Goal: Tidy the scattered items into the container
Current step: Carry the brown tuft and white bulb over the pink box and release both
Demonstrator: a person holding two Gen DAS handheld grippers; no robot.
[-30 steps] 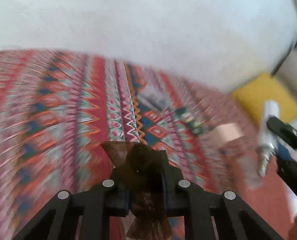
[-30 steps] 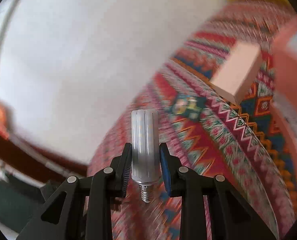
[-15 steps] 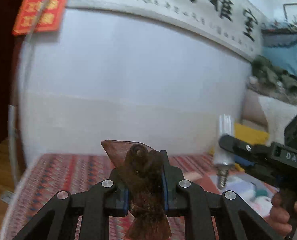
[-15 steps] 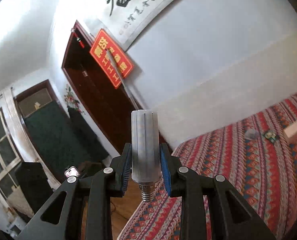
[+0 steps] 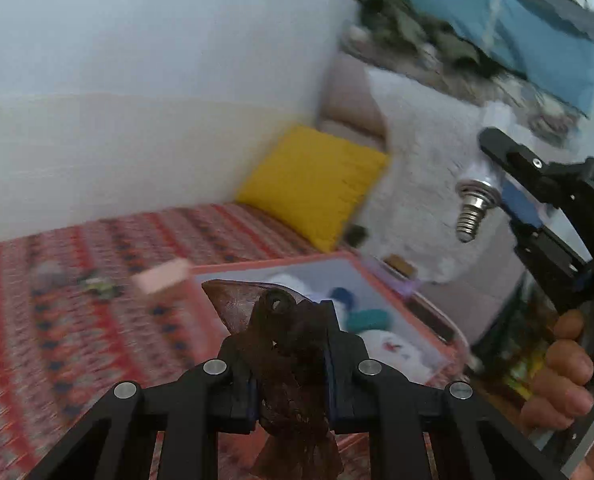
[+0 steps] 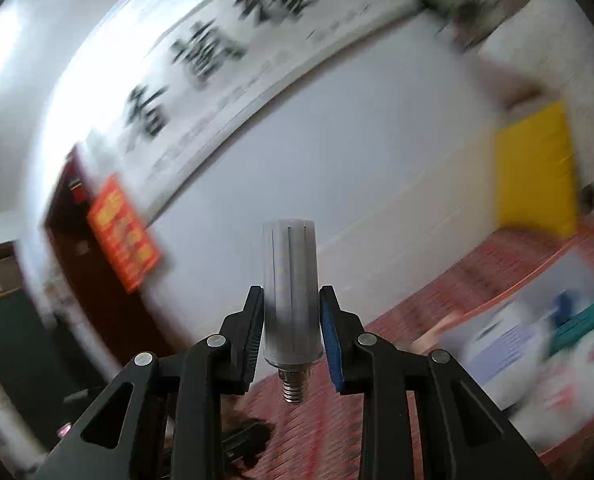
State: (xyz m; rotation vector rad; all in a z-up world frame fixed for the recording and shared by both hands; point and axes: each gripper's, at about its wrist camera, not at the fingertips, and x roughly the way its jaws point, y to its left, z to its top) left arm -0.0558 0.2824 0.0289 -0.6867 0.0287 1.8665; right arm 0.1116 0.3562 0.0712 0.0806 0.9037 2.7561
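My left gripper (image 5: 289,344) is shut on a dark brown sheer fabric bow (image 5: 285,364) and holds it in the air above the patterned red cloth. Just beyond it lies a shallow pink-rimmed container (image 5: 257,265) with white, blue and teal items inside. My right gripper (image 6: 291,320) is shut on a white LED corn bulb (image 6: 290,292), screw base toward the camera. It also shows in the left wrist view (image 5: 513,184), high at the right, bulb base (image 5: 475,208) pointing down-left. The container shows blurred at the right of the right wrist view (image 6: 497,304).
A pink block (image 5: 161,278), a small green item (image 5: 97,285) and a grey item (image 5: 47,272) lie on the cloth left of the container. A yellow cushion (image 5: 313,186) leans at the back against a white fluffy cover (image 5: 425,168). A white wall rises behind.
Both grippers have swung right and tilted down. The container and yellow cushion have come into view. The bow and bulb stay gripped.
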